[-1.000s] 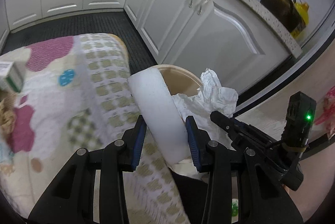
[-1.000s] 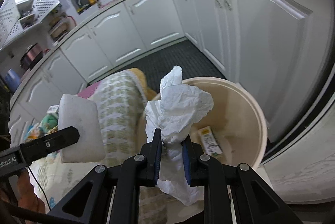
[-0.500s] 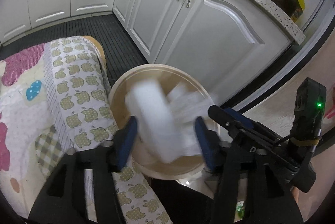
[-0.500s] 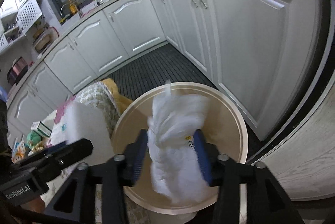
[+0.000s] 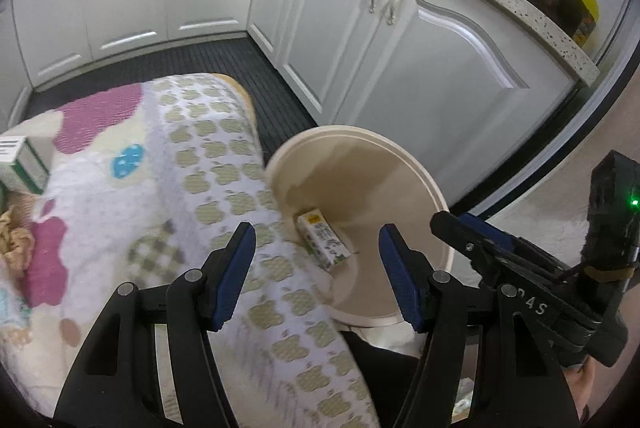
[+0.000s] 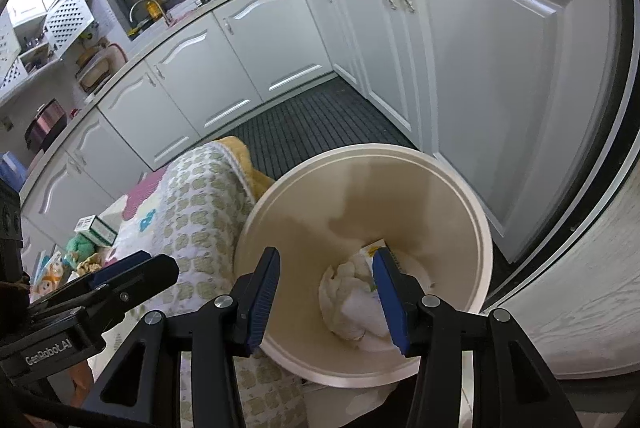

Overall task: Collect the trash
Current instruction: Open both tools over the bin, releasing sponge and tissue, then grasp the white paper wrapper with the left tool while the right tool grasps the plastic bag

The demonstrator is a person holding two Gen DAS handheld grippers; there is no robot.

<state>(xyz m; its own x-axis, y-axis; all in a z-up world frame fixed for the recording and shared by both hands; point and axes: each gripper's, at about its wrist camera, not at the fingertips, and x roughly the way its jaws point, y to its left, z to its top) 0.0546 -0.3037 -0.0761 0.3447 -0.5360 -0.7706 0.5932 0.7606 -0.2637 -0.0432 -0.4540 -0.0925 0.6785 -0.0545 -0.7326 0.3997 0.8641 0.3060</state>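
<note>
A second ago each gripper pinched trash; now both stand with jaws spread and empty. The left gripper (image 5: 316, 260) has let go its white block, the right gripper (image 6: 326, 278) its crumpled tissue (image 6: 352, 302), which lies in the beige bin (image 6: 476, 228) beside a small carton (image 5: 322, 244).
</note>
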